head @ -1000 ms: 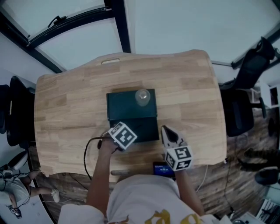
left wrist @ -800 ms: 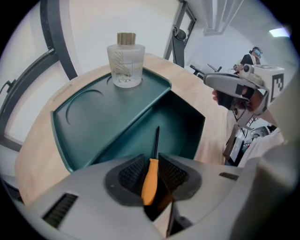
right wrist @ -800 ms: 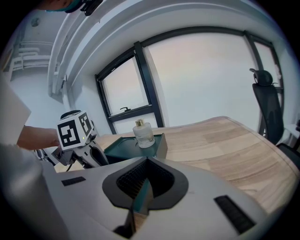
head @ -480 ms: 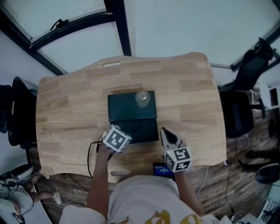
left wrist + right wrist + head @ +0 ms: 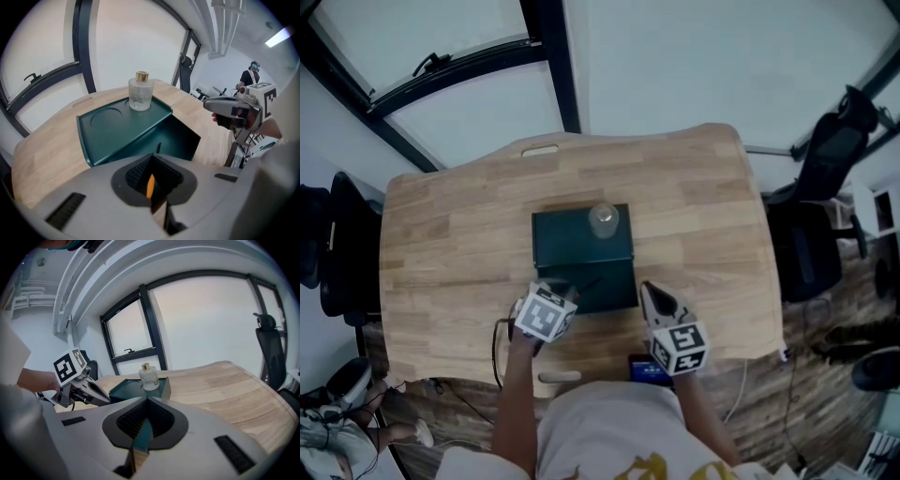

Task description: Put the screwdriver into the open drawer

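I am clenching my left gripper (image 5: 562,294) on the screwdriver (image 5: 150,185): its orange handle is sitting between the 2 jaws, and its thin dark shaft is sticking out past them toward the far side. The shaft is reaching over the near left part of the open drawer (image 5: 617,281), which is standing out on the near side of the green box (image 5: 567,239). 1 bottle (image 5: 603,221) is standing upright on top of the box, toward its far right. The box is sitting in the middle of the table (image 5: 441,244). I am holding my right gripper (image 5: 651,289) just right of the drawer, jaws pressed together with nothing between them.
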Available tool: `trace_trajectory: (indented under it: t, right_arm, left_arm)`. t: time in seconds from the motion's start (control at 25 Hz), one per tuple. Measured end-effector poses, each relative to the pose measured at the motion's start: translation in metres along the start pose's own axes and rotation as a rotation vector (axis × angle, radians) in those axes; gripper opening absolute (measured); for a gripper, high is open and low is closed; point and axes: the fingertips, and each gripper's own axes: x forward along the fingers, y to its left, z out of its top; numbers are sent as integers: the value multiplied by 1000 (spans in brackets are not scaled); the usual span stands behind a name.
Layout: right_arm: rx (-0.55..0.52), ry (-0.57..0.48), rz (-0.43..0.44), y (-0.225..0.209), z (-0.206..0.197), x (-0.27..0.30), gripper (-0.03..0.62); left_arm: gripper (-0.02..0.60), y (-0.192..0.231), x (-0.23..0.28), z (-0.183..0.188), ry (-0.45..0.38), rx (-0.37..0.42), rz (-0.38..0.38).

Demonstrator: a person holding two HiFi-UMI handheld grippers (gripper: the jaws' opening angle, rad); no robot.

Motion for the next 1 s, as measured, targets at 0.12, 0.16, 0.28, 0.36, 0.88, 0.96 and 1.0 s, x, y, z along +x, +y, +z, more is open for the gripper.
trace_trajectory:
  t: [0.12,0.16,0.28,0.36,0.88,0.96,1.0]
  right_arm:
    - [-9,-14,1,1,3,-3,-5]
    - [-16,-18,1,1,4,-4,-5]
    - [-39,-27,-5,1,8,-9,-5]
    - [-52,-32,-12,1,12,-13,-5]
    - [-105,-110,-26,6,30,-41,-5]
    - [-114,-122,-30,7,35,-47,-5]
    - [-114,-127,-35,7,35,-49,-5]
  left_arm:
    - [0,1,-6,3,-83,-31,26]
    - [0,4,-9,5,-112,-45,46]
    - [0,12,-21,14,-208,-99,97]
    - [0,15,-30,20,-269,-130,121]
    - [0,7,-94,51,-571,-97,316]
    - [0,3,-100,52,-608,-89,336]
    - [0,1,-102,52,-622,-85,344]
